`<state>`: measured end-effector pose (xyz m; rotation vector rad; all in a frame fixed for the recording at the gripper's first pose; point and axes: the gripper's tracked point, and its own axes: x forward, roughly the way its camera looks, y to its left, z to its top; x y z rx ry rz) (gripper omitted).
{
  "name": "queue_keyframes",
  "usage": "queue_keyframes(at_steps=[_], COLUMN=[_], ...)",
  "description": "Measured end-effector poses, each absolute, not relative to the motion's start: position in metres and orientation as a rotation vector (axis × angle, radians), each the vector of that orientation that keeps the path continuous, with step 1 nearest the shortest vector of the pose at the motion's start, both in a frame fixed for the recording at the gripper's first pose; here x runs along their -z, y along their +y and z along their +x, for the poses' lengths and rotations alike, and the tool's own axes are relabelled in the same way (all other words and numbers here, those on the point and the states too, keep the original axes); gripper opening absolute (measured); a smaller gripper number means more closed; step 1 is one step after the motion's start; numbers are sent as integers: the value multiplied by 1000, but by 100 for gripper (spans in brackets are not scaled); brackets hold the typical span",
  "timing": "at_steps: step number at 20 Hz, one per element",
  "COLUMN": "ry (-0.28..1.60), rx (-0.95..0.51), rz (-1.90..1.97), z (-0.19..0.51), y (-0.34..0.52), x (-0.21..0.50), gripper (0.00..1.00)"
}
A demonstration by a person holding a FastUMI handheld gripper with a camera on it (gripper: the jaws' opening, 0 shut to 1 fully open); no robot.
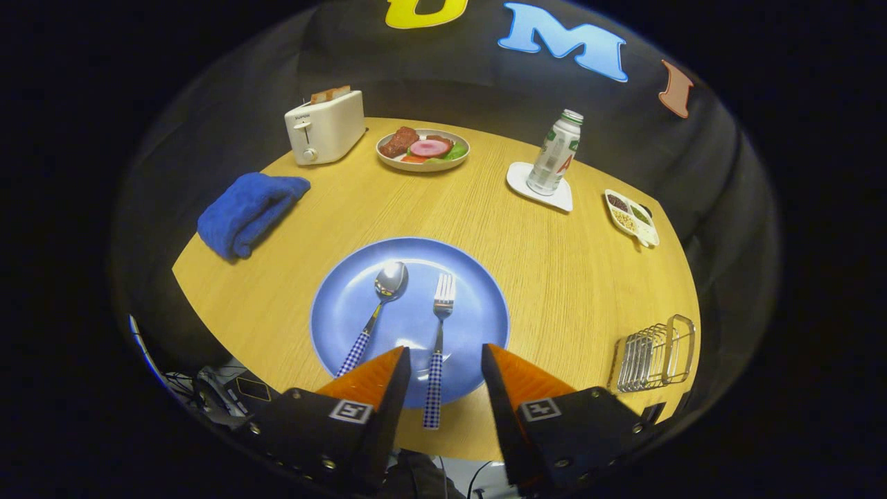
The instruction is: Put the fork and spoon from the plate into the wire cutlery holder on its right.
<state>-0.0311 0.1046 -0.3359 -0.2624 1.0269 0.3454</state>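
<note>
While the tool (pixel 443 360) hangs open over the fork (pixel 438 333) handle (spoon (pixel 380 305) just left), a skewed pinch could skid it off the plate (pixel 478 305).

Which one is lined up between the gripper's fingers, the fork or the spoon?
The fork: its handle runs between the open gripper fingers. The spoon lies off to their left.

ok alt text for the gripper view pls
The open claw straddles the checked handle of a fork lying beside a spoon on a blue plate, not touching it. A wire cutlery holder stands to the plate's right on the wooden table.
</note>
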Motion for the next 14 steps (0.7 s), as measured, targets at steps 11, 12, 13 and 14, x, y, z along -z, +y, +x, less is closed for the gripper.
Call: queue_keyframes(at_steps=[11,12,13,14], ry=[1218,1233,1246,1257], rx=[-346,-337,-330,-331], rz=[-312,-325,-328,-322], z=[-41,-41,-42,-42], y=[111,110,109,110], x=[367,368,368,369], gripper=[41,41,41,41])
